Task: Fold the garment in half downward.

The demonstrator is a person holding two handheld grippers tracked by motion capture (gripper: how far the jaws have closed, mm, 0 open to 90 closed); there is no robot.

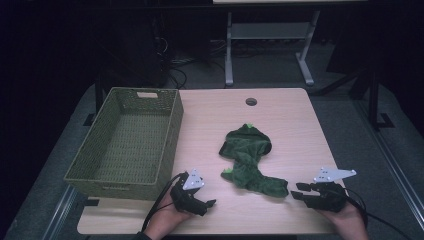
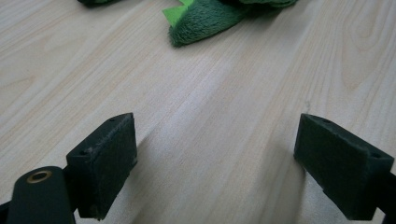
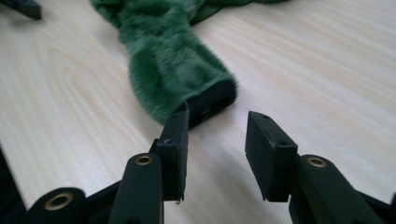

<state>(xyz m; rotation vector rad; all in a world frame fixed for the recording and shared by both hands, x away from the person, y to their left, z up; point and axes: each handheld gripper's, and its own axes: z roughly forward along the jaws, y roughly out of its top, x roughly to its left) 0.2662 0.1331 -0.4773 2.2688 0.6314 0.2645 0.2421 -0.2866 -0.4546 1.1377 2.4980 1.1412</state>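
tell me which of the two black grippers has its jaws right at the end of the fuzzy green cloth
The right gripper: its open jaws sit right at the dark-hemmed end of the fuzzy green cloth. The left gripper has bare light wooden table between its wide-open jaws, the cloth farther off.

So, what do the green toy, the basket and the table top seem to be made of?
The green toy looks like soft plush fabric: its surface is fuzzy, and it lies limp and crumpled. The basket seems woven, perhaps from wicker or paper cord; a regular weave shows on its olive walls. The table top looks like light wood or wood-print laminate, with matte grain lines.
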